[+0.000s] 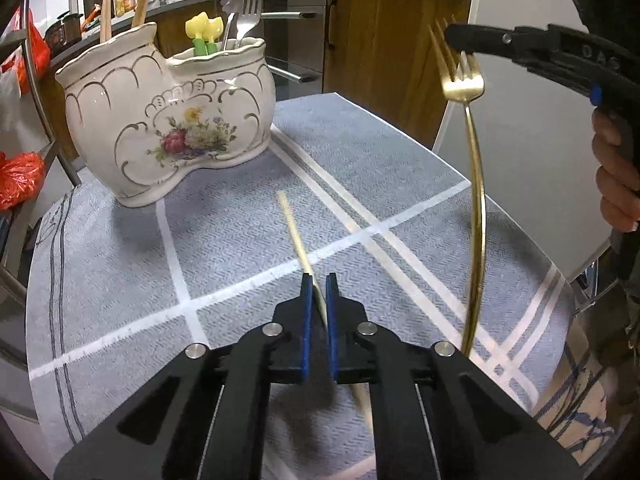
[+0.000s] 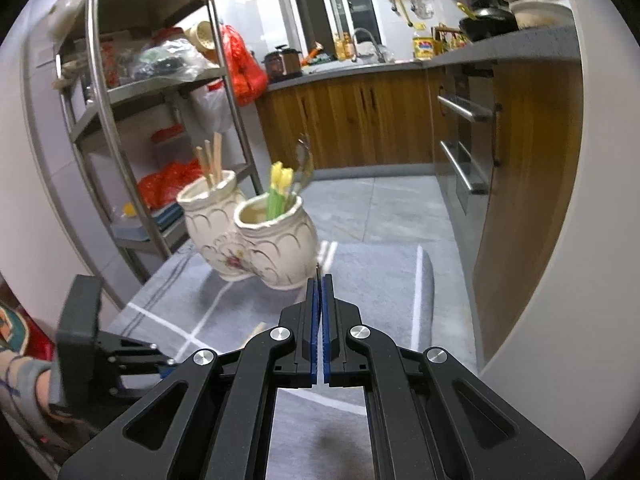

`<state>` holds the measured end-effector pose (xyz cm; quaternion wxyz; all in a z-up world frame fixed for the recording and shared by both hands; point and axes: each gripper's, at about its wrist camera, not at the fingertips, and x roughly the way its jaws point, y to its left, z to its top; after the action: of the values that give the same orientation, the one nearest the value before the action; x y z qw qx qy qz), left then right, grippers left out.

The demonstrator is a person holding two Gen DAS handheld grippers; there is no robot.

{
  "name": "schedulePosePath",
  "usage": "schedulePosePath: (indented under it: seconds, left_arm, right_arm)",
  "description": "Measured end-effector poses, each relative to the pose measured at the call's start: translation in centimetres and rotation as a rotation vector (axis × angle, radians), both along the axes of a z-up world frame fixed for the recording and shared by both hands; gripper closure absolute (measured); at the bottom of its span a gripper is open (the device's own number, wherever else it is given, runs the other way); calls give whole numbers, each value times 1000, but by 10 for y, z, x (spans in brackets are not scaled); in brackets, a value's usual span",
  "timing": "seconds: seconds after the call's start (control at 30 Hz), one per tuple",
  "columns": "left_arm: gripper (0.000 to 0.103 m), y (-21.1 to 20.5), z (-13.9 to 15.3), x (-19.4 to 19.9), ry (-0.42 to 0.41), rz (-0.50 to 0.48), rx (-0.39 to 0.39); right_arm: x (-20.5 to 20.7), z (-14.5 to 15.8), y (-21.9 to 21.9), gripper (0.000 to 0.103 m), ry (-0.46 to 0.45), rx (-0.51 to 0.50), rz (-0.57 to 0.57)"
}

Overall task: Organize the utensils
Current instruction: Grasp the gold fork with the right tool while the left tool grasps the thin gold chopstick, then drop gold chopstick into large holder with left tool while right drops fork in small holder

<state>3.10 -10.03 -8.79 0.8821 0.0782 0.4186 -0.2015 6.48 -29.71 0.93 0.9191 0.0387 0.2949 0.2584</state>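
Left gripper [image 1: 319, 280] jaws pinch a light, stiff wooden chopstick [image 1: 294, 232] low over the tabletop's grey cloth [image 1: 224, 240]; right gripper [image 2: 320, 280] jaws clamp a slippery gold fork [image 1: 474, 152] near its tines. The fragile ceramic holder [image 1: 168, 128] stands toward the far-left edge.

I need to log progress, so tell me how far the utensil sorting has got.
Done: wooden sticks stand in one compartment of the ceramic holder, a silver fork and yellow picks in the other. In hand: the right hand-held gripper carries a gold fork; the left hand-held gripper pinches a chopstick over the cloth. Left: putting both in.
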Motion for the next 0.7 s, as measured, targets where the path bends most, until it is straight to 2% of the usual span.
schedulePosePath:
  seconds: [0.1, 0.37, 0.53, 0.7]
  left_arm:
    - [100, 12, 4, 0, -22, -17, -46]
    - [100, 54, 29, -2, -78, 20, -100]
    - [100, 80, 50, -10, -189, 37, -149]
    - [100, 103, 60, -16, -309, 102, -178]
  right_arm:
    - [-5, 7, 7, 100, -30, -12, 5]
    - [-13, 28, 24, 100, -100, -27, 6]
    - [-16, 43, 32, 99, -158, -36, -15]
    - [-16, 58, 40, 100, -215, -45, -64]
